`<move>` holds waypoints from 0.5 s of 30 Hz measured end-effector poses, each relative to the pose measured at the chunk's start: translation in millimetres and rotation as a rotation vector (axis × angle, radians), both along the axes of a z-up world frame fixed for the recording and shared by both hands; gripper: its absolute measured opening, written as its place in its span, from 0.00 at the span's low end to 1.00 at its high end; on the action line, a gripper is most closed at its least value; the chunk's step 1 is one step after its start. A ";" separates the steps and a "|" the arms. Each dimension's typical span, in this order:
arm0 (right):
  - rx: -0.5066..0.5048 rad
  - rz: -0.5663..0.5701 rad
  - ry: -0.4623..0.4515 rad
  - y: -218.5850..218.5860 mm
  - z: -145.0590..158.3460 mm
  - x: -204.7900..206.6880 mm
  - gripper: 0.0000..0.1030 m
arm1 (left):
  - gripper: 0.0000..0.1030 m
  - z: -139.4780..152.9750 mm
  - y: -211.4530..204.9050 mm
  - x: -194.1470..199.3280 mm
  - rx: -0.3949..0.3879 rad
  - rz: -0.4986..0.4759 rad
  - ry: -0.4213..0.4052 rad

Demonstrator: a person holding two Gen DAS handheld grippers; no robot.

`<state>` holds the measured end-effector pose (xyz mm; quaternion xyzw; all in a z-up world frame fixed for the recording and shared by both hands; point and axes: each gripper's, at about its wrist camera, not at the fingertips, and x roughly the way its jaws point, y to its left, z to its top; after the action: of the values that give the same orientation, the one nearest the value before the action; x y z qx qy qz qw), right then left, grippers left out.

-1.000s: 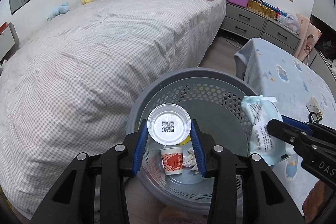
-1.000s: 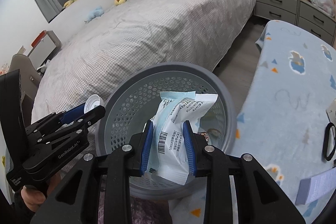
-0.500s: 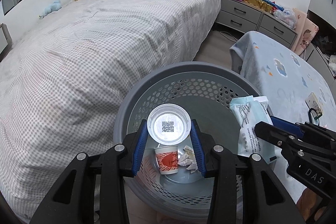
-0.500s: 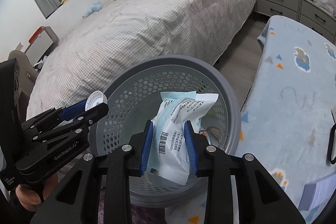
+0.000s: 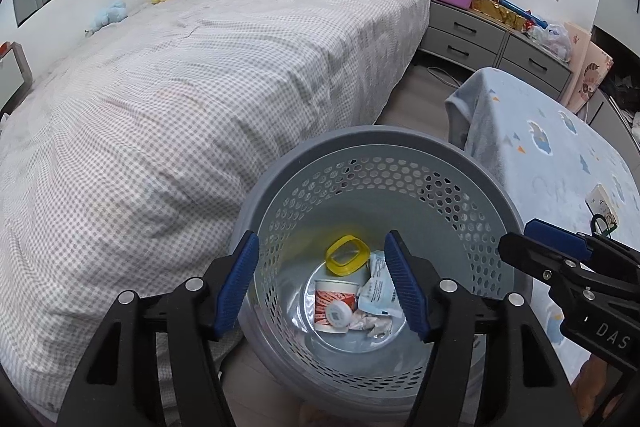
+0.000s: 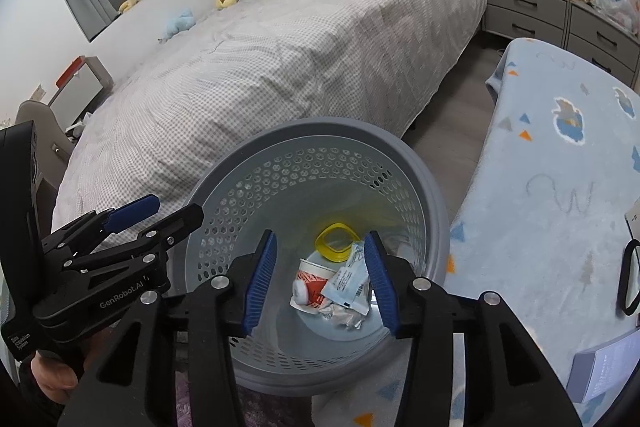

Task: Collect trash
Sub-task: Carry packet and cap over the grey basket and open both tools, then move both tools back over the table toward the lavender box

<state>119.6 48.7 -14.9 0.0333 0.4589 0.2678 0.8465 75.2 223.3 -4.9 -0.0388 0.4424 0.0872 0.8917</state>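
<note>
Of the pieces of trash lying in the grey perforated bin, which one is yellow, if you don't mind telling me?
The yellow plastic ring-shaped lid, lying farthest back on the bin floor. The paper cup is red and white, the wrapper pale blue, the crumpled paper white.

Left wrist fisheye angled steeply down, close above the grey perforated bin [image 5: 372, 163] at lower centre, right wrist fisheye likewise [image 6: 320, 135], nearer the blue blanket [image 6: 560, 187] at frame right, both sharing bin, checked bed [image 5: 180, 87], each other's gripper at the edge.
</note>
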 end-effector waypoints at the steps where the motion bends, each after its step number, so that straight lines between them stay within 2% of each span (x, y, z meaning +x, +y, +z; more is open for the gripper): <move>1: 0.000 -0.001 0.001 -0.2 -0.2 -0.1 0.44 | 0.61 0.1 0.2 -0.4 0.000 0.002 0.000; 15: 0.001 -0.008 0.010 -4.2 -2.1 -1.3 0.44 | 0.61 3.3 -1.8 -3.3 -0.001 0.007 -0.007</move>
<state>118.3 44.5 -17.0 0.0367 0.4630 0.2645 0.8452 71.8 221.6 -1.6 -0.0412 0.4394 0.0898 0.8928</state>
